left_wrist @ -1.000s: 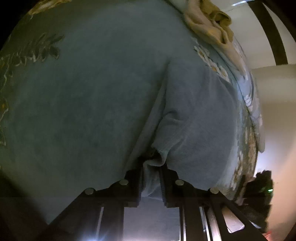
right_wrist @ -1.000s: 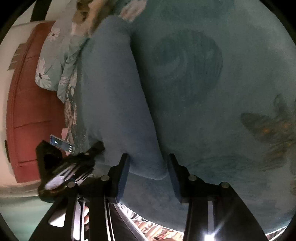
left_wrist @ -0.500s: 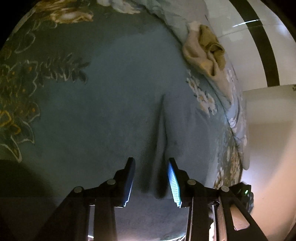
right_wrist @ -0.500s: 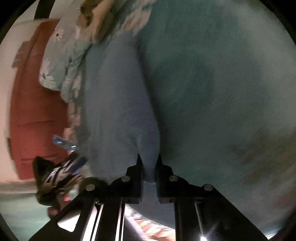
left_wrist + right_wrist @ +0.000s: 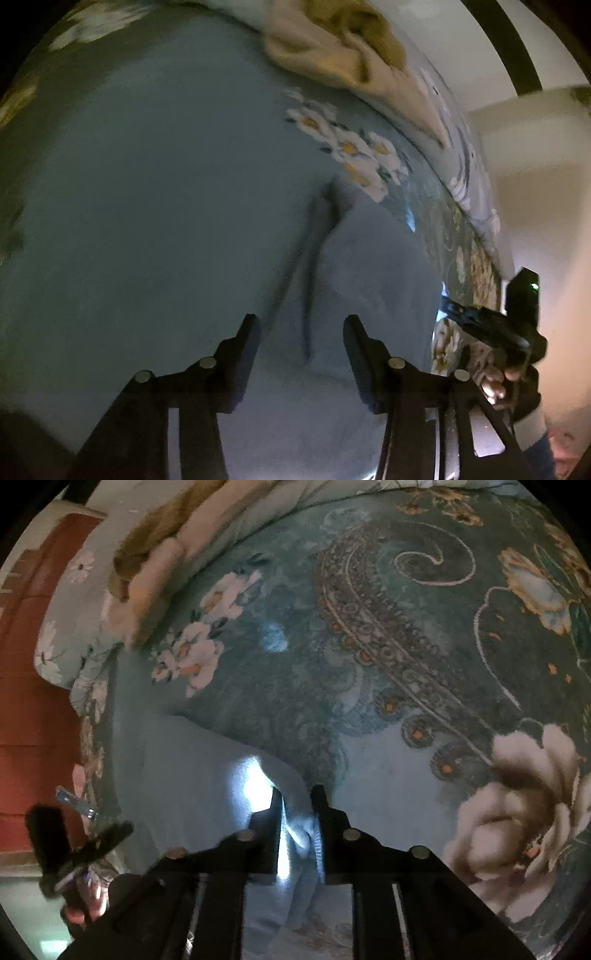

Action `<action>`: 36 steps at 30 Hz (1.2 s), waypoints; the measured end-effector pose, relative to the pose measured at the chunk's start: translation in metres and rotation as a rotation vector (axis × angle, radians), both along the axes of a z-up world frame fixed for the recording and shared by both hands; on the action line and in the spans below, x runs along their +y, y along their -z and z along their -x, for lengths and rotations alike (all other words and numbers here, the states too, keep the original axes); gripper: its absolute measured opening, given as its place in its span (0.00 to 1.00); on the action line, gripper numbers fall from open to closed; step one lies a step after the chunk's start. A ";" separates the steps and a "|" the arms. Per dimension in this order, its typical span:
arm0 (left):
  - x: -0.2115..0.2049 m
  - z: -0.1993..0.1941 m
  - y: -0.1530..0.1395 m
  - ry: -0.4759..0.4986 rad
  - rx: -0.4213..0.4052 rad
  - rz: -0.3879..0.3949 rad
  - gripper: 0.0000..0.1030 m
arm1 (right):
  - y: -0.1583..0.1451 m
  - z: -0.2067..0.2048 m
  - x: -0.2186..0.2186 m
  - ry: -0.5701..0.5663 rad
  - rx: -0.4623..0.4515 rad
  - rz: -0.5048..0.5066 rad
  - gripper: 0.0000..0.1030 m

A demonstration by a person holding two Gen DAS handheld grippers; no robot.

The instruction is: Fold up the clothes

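Cloth edge sits pinched in right gripper; left gripper spreads wide above it.

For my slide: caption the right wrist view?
Right gripper shut on blue garment's edge, over a floral bedspread.
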State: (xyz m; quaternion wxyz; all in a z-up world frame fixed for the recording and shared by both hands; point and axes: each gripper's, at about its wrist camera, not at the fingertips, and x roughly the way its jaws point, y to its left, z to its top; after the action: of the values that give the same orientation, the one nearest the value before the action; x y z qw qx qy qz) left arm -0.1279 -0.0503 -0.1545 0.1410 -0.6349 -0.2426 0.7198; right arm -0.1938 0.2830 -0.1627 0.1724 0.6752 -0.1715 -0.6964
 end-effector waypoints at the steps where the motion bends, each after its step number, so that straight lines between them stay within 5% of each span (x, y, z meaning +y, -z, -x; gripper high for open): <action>1: 0.005 0.005 0.002 0.016 0.001 0.012 0.52 | -0.005 -0.004 0.008 0.023 0.019 0.017 0.38; 5: 0.021 0.022 0.015 0.075 -0.005 0.048 0.56 | -0.007 -0.037 0.037 0.146 0.061 0.108 0.48; 10: 0.036 0.037 0.039 0.133 -0.046 0.059 0.56 | 0.042 -0.083 0.042 0.270 -0.045 0.227 0.49; 17: 0.039 0.033 0.051 0.112 -0.067 0.001 0.56 | 0.054 -0.091 0.033 0.411 -0.069 0.375 0.50; 20: 0.038 0.026 0.050 0.089 -0.061 -0.022 0.51 | 0.054 -0.090 0.025 0.423 -0.058 0.349 0.49; 23: 0.033 0.019 0.047 0.054 -0.057 -0.037 0.30 | 0.053 -0.090 0.024 0.455 -0.064 0.347 0.25; 27: 0.024 0.009 0.039 0.010 -0.032 -0.075 0.14 | 0.035 -0.088 0.023 0.418 -0.029 0.337 0.12; 36: -0.014 -0.050 -0.012 -0.075 0.099 -0.164 0.12 | -0.016 -0.103 0.002 0.237 0.053 0.370 0.11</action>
State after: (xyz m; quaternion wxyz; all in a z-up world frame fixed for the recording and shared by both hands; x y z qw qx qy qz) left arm -0.0782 -0.0641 -0.1425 0.1773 -0.5754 -0.3169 0.7328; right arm -0.0905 0.2848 -0.1464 0.2147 0.5890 -0.3697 -0.6858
